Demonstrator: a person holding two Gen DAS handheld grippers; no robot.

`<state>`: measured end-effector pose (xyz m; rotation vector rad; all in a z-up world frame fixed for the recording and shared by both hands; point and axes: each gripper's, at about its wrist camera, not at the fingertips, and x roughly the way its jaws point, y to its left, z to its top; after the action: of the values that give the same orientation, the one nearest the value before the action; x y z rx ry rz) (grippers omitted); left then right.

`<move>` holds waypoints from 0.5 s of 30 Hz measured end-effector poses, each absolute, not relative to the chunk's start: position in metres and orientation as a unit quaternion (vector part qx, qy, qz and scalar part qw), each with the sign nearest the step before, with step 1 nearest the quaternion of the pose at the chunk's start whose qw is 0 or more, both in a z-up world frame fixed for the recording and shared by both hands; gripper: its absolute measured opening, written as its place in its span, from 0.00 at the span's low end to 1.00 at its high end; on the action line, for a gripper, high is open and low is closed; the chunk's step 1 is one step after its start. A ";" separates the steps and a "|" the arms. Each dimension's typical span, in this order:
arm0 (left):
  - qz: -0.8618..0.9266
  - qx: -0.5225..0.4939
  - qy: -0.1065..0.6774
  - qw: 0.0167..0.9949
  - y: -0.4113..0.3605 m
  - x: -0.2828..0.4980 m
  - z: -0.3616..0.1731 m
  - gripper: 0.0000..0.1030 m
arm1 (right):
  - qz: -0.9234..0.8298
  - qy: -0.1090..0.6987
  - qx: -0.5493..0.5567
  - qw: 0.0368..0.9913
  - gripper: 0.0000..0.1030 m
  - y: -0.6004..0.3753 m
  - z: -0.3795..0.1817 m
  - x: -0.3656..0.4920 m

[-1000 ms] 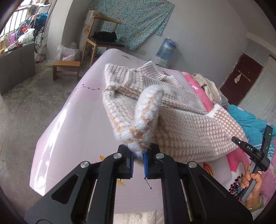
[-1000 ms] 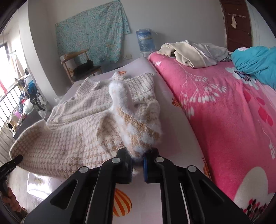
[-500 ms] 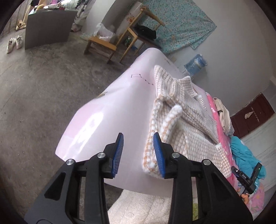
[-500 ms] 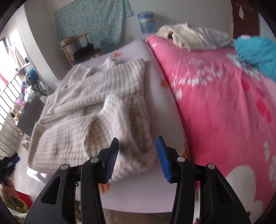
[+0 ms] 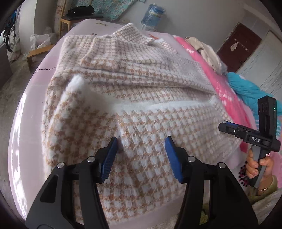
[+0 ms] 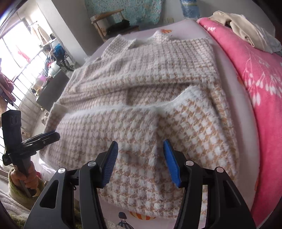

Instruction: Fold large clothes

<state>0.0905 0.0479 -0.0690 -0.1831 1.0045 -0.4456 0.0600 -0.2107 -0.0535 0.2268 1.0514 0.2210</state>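
Note:
A fluffy cream and tan houndstooth sweater (image 5: 141, 91) lies on the pale pink bed sheet (image 5: 26, 112), its bottom part folded up over the body; it also shows in the right wrist view (image 6: 141, 98). My left gripper (image 5: 141, 148) is open and empty, hovering over the folded near part on the left side. My right gripper (image 6: 140, 149) is open and empty over the folded part on the right side. Each gripper shows in the other's view, the right one (image 5: 227, 126) and the left one (image 6: 52, 135).
A pink floral blanket (image 6: 255, 84) covers the bed's right side, with a beige garment (image 6: 241, 26) and a teal one (image 5: 246, 88) on it. A wooden chair (image 5: 77, 17) and a water jug (image 5: 151, 15) stand by the far wall. The floor (image 5: 7, 91) lies left of the bed.
Both grippers held the sweater's bottom edge a second ago. They opened, let it drop folded over the body, and now hover open above it.

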 end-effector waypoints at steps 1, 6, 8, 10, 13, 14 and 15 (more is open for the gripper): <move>-0.206 -0.088 0.476 0.851 0.045 0.090 -0.071 0.47 | 0.105 0.508 0.113 0.847 0.45 -0.211 -0.060 0.062; -0.196 -0.058 0.463 0.863 0.038 0.088 -0.070 0.05 | 0.115 0.511 0.101 0.846 0.08 -0.204 -0.064 0.060; -0.195 -0.052 0.451 0.869 0.038 0.088 -0.064 0.03 | 0.112 0.503 0.087 0.852 0.07 -0.199 -0.059 0.060; -0.191 -0.046 0.433 0.880 0.038 0.091 -0.056 0.03 | 0.110 0.486 0.090 0.862 0.06 -0.199 -0.051 0.062; -0.190 -0.039 0.428 0.883 0.037 0.100 -0.053 0.03 | 0.110 0.475 0.108 0.867 0.06 -0.208 -0.045 0.071; -0.191 -0.037 0.438 0.878 0.035 0.104 -0.058 0.03 | 0.106 0.480 0.112 0.863 0.06 -0.210 -0.050 0.074; -0.190 -0.040 0.450 0.872 0.035 0.108 -0.065 0.04 | 0.105 0.493 0.117 0.856 0.06 -0.211 -0.058 0.077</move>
<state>0.1077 0.0347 -0.0650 -0.0831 0.9402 -0.3982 0.0772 -0.2105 -0.0581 0.2463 1.0356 0.2207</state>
